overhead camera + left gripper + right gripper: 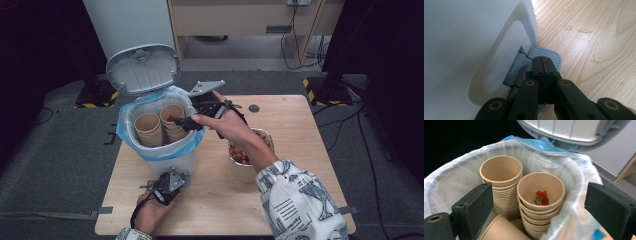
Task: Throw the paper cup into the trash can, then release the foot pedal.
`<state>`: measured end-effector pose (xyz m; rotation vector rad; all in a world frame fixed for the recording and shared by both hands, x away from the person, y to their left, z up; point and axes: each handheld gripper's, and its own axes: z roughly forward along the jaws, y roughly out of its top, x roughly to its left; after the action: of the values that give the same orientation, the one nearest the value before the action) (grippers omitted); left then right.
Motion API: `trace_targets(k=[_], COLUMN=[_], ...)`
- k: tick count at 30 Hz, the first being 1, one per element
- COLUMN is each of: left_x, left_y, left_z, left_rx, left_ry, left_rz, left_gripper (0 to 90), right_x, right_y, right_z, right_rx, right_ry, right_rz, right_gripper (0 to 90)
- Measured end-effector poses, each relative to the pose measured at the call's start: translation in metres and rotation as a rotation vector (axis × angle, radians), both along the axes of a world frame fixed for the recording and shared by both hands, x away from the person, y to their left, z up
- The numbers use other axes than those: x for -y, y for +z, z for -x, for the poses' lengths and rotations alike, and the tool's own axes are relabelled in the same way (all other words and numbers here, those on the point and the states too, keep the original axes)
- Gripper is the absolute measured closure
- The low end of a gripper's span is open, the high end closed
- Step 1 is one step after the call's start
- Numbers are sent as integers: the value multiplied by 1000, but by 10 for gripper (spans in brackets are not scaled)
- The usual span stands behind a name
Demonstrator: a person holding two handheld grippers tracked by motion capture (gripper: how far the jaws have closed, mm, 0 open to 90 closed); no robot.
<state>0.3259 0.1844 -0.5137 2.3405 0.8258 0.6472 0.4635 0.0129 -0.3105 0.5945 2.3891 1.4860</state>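
2 hand-held grippers (168,186) (186,122), 2 cup stacks (540,200) in 1 bin (165,155)

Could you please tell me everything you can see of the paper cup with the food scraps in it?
The cup is plain brown paper with a rolled rim, standing upright on top of a stack of like cups inside the lined bin. It holds a few red and tan scraps at the bottom. A second cup stack touches it on one side, and the bin liner lies close on the other. The right gripper hovers over it, jaws apart and not touching it.
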Motion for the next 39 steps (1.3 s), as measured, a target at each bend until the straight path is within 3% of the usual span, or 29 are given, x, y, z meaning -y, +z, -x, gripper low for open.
trace_targets(k=[19, 25, 29, 30, 33, 37, 38, 39], left_x=[0, -1, -3, -4, -5, -7, -10, -10], left_y=[0, -1, 1, 2, 4, 10, 14, 14], left_z=[0, 0, 2, 4, 8, 19, 24, 24], left_rx=[-1, -1, -5, -15, -17, -23, -28, -28], left_ry=[6, 5, 19, 31, 35, 47, 61, 61], left_rz=[10, 14, 23, 42, 54, 100, 134, 134], left_gripper=[897, 892, 756, 727, 672, 578, 545, 505], right_x=[39, 63, 85, 98, 114, 130, 140, 140], right_y=[5, 7, 8, 7, 5, 1, -1, -1], right_z=[-7, -11, -15, -17, -19, -20, -20, -20], right_rx=[-15, 0, 6, 4, -1, 0, -4, -4], right_ry=[-97, -151, -200, -231, -266, -295, -316, -316], right_rz=[-23, -30, -37, -42, -47, -37, -33, -33], right_gripper=[65, 62, 61, 61, 61, 61, 61, 61])
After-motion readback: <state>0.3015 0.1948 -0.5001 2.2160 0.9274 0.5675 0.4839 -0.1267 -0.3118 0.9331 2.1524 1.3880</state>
